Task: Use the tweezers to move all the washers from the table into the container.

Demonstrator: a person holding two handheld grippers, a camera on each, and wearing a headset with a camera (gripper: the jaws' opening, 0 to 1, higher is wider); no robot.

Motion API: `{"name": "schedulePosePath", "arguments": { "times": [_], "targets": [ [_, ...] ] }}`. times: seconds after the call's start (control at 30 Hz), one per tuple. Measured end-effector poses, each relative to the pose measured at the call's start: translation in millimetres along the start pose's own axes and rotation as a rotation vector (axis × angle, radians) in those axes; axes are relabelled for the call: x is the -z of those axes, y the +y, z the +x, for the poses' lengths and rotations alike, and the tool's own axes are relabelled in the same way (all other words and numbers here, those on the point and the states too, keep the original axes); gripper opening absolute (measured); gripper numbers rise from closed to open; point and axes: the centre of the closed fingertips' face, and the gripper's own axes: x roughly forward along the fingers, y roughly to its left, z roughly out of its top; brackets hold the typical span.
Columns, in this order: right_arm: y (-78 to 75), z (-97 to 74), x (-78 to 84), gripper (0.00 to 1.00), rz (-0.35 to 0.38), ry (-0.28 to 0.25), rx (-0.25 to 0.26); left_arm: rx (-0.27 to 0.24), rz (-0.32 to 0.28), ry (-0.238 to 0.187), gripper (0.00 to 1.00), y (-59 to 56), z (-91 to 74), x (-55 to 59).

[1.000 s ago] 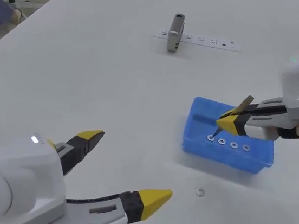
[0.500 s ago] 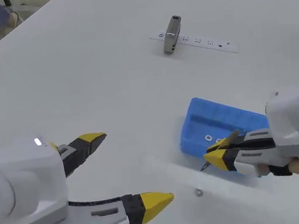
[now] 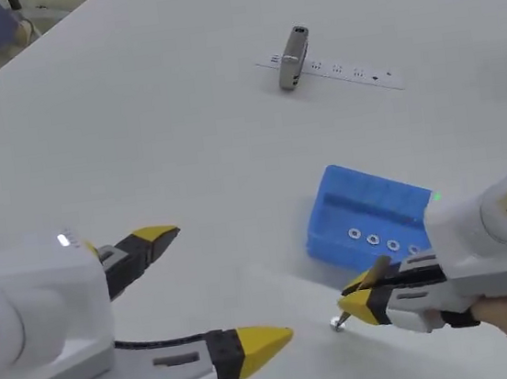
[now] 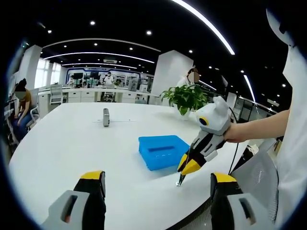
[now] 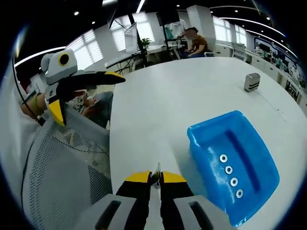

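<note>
Right gripper [image 3: 350,308] is clamped on the tweezers [image 3: 373,275], jaws pressed together with the thin shaft running out between them. I hold them angled down so the tips reach the table [image 3: 183,143] at the loose washer [image 3: 337,325], which lies just beside the near edge of the blue container [image 3: 367,208]. Holding the tool low and slanted should let the tips slide under or around the flat ring.

Left gripper [image 3: 224,286] is wide open and holds nothing. It hangs over the near edge of the table, well apart from the work, probably parked there to keep clear.

The container holds four washers [image 5: 229,169] in a row on its floor. Judging by that, the task is mostly done, with this loose one left to lift.

Hard to make out:
- The tweezer tips and the loose washer merge into one small spot in the head view, so I cannot tell whether the tips already pinch it or merely touch it.
- The right gripper's body covers the container's near right corner in the head view.
- I cannot tell whether more washers lie on the table outside the frames.
</note>
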Motion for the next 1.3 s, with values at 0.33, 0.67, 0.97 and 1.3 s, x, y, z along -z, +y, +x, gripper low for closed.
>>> {"name": "schedulePosePath", "arguments": {
  "times": [0.33,0.67,0.97,1.3],
  "targets": [
    [7.9,2.6,0.0,0.03,-0.126,0.03,0.016,0.002,0.002,0.006,0.92,-0.8,0.3,1.8],
    [17.4,4.4,2.5,0.03,-0.219,0.027,0.04,0.008,0.008,0.005,0.92,-2.7,0.2,1.1],
    [6.3,-19.7,-21.2,0.03,-0.163,-0.067,0.061,0.006,0.013,0.008,0.92,-3.2,-0.9,0.8],
    [-69.1,-48.0,-79.9,0.03,-0.059,-0.214,0.181,0.017,0.012,0.011,0.92,-5.4,2.1,-0.2]
  ]
}}
